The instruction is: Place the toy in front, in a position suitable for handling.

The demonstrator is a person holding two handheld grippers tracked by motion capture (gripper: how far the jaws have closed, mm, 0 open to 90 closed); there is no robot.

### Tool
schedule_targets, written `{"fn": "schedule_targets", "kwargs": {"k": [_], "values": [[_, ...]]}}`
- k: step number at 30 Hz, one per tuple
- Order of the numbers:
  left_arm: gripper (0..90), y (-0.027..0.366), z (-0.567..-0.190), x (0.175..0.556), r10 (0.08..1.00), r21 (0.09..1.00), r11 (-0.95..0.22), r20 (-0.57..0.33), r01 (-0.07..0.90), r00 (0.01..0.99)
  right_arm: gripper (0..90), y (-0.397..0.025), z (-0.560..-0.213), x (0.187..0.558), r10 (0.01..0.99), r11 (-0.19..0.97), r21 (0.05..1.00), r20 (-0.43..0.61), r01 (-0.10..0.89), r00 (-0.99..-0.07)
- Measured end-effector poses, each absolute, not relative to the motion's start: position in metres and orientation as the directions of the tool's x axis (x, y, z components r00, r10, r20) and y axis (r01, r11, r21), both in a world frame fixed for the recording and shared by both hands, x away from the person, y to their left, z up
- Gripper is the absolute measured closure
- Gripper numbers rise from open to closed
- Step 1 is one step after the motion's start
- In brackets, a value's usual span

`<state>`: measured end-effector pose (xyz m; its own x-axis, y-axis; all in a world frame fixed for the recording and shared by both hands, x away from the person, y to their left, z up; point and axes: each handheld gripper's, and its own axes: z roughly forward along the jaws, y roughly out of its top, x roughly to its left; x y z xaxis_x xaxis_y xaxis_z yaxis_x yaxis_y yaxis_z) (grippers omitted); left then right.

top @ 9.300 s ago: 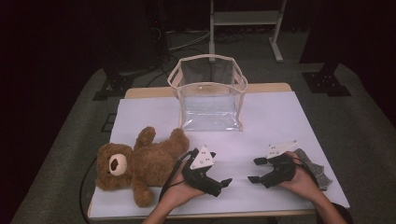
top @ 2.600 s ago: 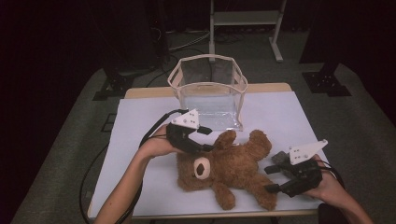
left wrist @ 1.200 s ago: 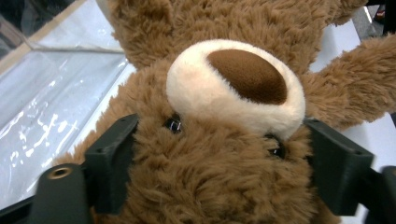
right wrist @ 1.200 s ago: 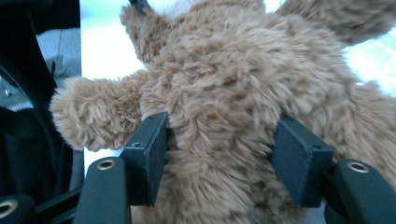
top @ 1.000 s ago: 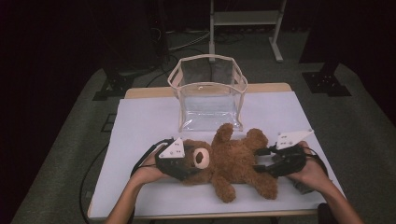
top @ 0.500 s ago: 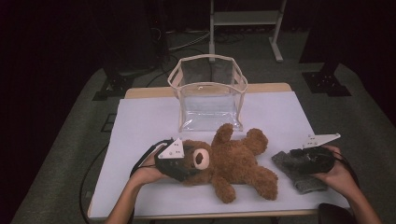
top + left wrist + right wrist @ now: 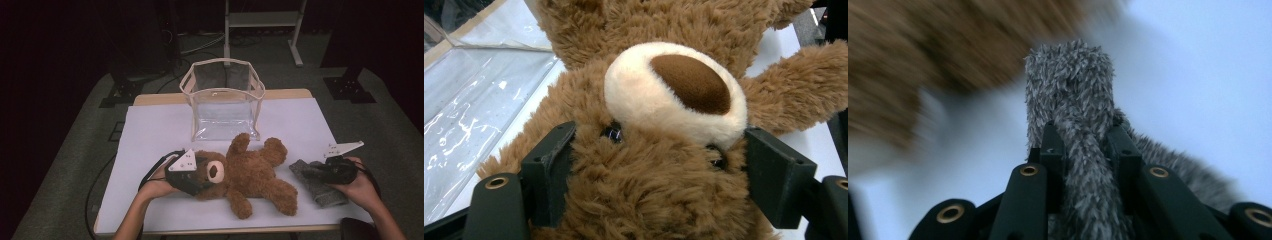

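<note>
- Left gripper (image 7: 196, 176): clamped on the head of the teddy bear (image 7: 250, 175), one jaw at each side of the muzzle (seen close in the left gripper view).
- Teddy bear: on its back, mid-table, just in front of the clear plastic bag (image 7: 223, 102).
- Grey fuzzy cloth (image 7: 315, 185): right of the bear, on the white table (image 7: 150, 130).
- Right gripper (image 7: 312, 173): jaws pinched narrowly on a fold of that cloth.

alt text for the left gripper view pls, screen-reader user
The left gripper clamps the head of a brown teddy bear, one black jaw at each side of its face below the cream muzzle. A clear plastic bag lies on the white table behind, upper left.
</note>
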<state>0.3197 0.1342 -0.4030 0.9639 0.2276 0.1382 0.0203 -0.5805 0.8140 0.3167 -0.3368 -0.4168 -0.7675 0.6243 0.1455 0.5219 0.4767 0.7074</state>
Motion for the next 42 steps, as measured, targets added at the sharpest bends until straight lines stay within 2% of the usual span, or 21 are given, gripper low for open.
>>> {"fn": "schedule_targets", "kwargs": {"k": [3, 8, 14, 17, 30, 34, 42], "values": [[22.5, 0.133, -0.403, 0.320, 0.237, 0.814, -0.580, 0.135, 0.028, 0.962, 73.3, -0.315, -0.388, 0.311, 0.547, 0.478, 0.756, 0.142, 0.447, -0.825], [22.6, 0.130, -0.400, 0.320, 0.247, 0.804, -0.594, 0.141, 0.035, 0.959, 73.2, -0.253, -0.351, 0.305, 0.386, 0.547, 0.786, 0.071, 0.290, -0.920], [22.6, 0.129, -0.401, 0.319, 0.264, 0.807, -0.588, 0.129, 0.053, 0.956, 73.1, -0.193, -0.353, 0.305, 0.252, 0.617, 0.762, 0.047, 0.198, -0.966], [22.6, 0.129, -0.401, 0.319, 0.266, 0.806, -0.589, 0.127, 0.057, 0.956, 73.0, -0.196, -0.361, 0.304, 0.252, 0.613, 0.764, 0.055, 0.203, -0.966], [22.6, 0.128, -0.400, 0.321, 0.276, 0.812, -0.578, 0.107, 0.076, 0.955, 72.1, -0.276, -0.398, 0.271, 0.420, 0.545, 0.764, 0.109, 0.346, -0.901], [22.5, 0.127, -0.400, 0.322, 0.284, 0.814, -0.575, 0.098, 0.087, 0.954, 72.1, -0.271, -0.390, 0.270, 0.416, 0.549, 0.777, 0.067, 0.310, -0.907], [22.5, 0.129, -0.400, 0.322, 0.296, 0.811, -0.577, 0.095, 0.099, 0.950, 71.1, -0.225, -0.375, 0.280, 0.380, 0.535, 0.825, -0.043, 0.181, -0.924]]}}
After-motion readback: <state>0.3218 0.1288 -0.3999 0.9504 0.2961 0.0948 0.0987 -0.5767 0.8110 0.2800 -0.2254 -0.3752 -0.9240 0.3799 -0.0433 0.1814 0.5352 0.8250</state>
